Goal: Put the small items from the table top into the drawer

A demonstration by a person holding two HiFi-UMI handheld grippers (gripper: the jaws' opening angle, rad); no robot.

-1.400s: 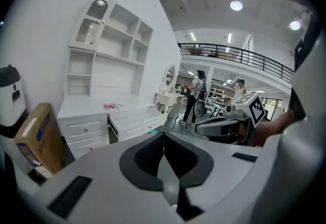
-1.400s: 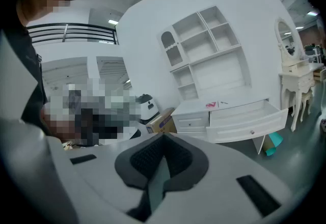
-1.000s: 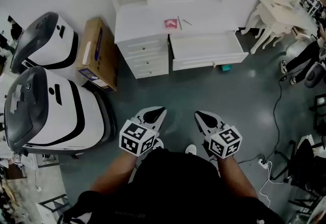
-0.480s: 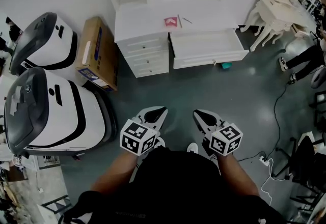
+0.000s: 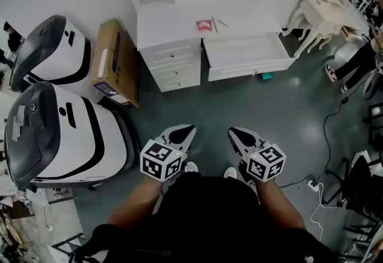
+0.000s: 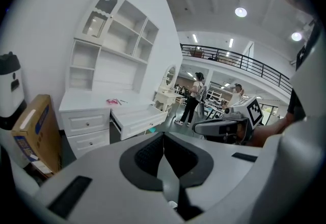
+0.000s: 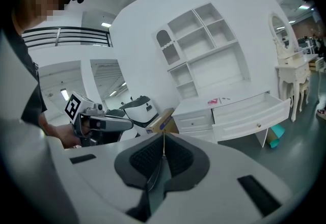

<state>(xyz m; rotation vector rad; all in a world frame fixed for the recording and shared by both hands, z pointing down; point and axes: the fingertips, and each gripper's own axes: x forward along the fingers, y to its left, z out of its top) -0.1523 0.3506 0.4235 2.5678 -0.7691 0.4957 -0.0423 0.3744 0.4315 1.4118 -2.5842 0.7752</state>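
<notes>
A white desk [image 5: 173,20] stands far ahead of me, with its upper right drawer [image 5: 248,55] pulled open. On the table top lie a small pink item [image 5: 204,26] and a thin stick-like item [image 5: 222,24] beside it. The pink item [image 6: 113,101] and the open drawer [image 6: 135,118] also show in the left gripper view, and both in the right gripper view: pink item [image 7: 213,101], drawer [image 7: 254,113]. My left gripper [image 5: 187,130] and right gripper [image 5: 233,132] hover over the floor near my body, well short of the desk. Both have their jaws pressed together, holding nothing.
A brown cardboard box [image 5: 114,64] leans left of the desk. Two big white-and-black machines [image 5: 57,130] fill the left side. A teal object [image 5: 266,76] lies under the open drawer. A white dressing table [image 5: 326,8] stands right, with a person [image 5: 353,64] and a floor cable [image 5: 326,130] nearby.
The view has shifted slightly, so the desk sits a bit further right. Both grippers stay in nearly the same place, still shut.
</notes>
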